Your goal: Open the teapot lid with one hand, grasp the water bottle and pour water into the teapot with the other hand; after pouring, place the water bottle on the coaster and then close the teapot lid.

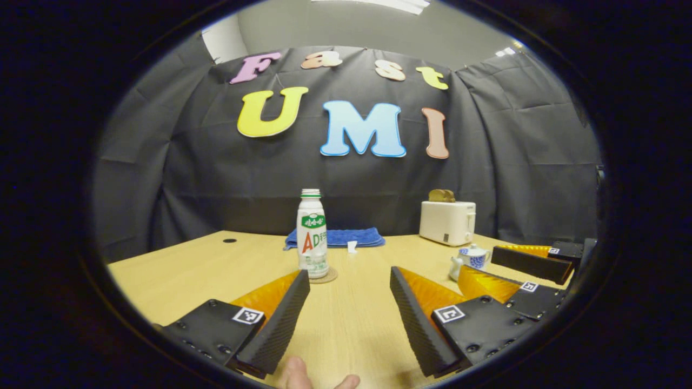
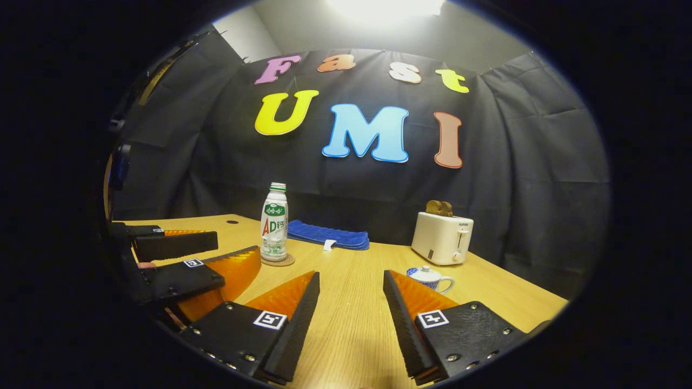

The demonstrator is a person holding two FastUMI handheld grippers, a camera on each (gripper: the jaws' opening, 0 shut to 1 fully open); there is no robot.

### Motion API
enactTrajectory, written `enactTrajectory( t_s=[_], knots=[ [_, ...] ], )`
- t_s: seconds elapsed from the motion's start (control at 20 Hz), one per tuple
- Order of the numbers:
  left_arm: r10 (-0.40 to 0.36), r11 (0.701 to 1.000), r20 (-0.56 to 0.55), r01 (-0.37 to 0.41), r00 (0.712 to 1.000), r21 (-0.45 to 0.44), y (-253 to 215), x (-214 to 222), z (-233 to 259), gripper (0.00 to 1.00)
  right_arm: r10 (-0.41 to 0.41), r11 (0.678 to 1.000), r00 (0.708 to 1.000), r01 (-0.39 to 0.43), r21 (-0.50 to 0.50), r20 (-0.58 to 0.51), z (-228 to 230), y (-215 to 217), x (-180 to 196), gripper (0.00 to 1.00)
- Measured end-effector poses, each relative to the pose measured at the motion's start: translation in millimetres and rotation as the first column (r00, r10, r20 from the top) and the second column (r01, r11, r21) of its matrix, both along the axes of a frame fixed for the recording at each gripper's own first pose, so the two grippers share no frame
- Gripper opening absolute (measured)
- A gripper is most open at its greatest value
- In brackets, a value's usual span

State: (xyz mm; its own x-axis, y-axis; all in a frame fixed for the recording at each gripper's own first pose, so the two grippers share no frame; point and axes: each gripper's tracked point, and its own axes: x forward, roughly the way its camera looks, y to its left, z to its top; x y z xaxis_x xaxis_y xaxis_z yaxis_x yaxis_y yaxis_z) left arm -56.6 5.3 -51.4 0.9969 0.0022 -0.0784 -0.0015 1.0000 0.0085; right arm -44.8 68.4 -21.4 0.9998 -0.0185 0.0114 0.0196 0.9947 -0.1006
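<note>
While the teapot (image 2: 430,277) sits lidded near the toaster (image 2: 441,237) | water bottle (image 1: 312,235) upright on coaster (image 1: 325,277) | left gripper (image 1: 348,302) and right gripper (image 2: 351,308) both gape, holding nothing | best: pinch lid knob squarely, lift straight.

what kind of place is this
Probably a staged recording booth, not a real kitchen: black cloth hung as walls behind a wooden table, which holds a few props, such as a toaster and teapot.

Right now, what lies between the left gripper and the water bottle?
Bare tabletop only: in the left gripper view, nothing sits between the left gripper and the water bottle on its coaster.
</note>
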Motion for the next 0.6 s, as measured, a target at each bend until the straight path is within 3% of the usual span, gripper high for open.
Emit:
enactTrajectory(
  t_s=[0.1,0.15,0.3,0.6],
  knots=[
    [0.016,1.000,-0.010,-0.016,1.000,-0.005,-4,-9,-1,0.99,-0.084,0.989,0.996,0.083,0.124,-0.001,7,-24,-1,0.74],
    [0.029,0.999,-0.010,-0.028,1.000,0.035,-4,-11,0,0.98,-0.108,0.986,0.994,0.106,0.128,0.007,2,-19,-1,0.73],
    [0.072,0.997,-0.015,-0.071,0.997,0.032,5,-12,1,0.99,-0.137,0.984,0.991,0.136,0.112,0.004,2,-22,0,0.77],
    [0.075,0.997,-0.015,-0.074,0.997,0.035,2,-11,-2,0.99,-0.078,0.991,0.997,0.077,0.106,0.003,1,-14,1,0.76]
  ],
)
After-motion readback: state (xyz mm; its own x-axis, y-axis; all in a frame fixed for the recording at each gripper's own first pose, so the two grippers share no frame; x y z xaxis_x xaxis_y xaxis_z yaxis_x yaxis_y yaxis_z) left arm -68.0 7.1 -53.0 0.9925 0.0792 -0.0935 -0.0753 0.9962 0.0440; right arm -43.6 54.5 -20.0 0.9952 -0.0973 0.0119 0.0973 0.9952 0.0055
